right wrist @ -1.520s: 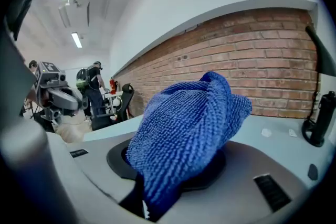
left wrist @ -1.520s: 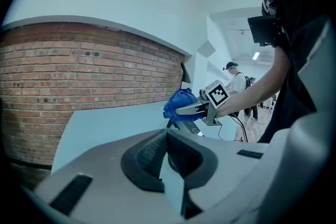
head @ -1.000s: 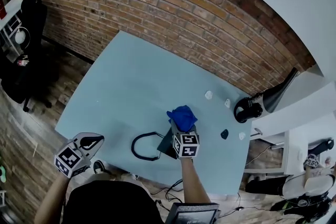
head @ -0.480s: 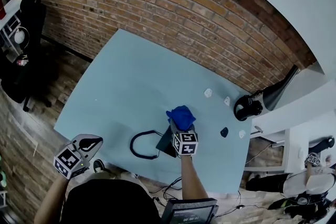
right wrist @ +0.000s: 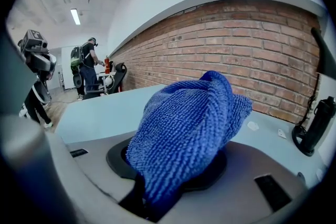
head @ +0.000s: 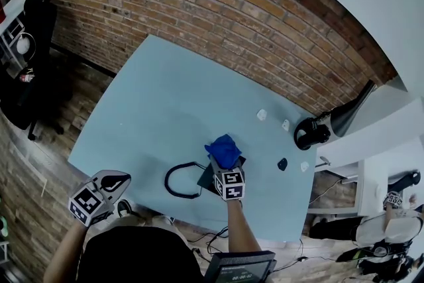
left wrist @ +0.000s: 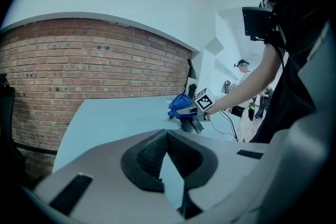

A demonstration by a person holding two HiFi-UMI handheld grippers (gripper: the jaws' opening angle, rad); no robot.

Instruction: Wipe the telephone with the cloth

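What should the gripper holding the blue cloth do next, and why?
Probably ease the right gripper down so the bunched blue microfibre cloth presses on the dark telephone, then rub. Its jaws clamp the cloth, which sits just above the phone.

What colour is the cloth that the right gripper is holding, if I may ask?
Blue. The cloth shows best in the right gripper view.

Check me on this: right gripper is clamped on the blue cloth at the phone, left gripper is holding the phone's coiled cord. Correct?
Not quite. The left gripper holds nothing: the left gripper view shows its jaws together and empty, and the head view puts it off the table's near-left corner, apart from the cord. The rest stands: the right gripper is clamped on the blue cloth at the phone.
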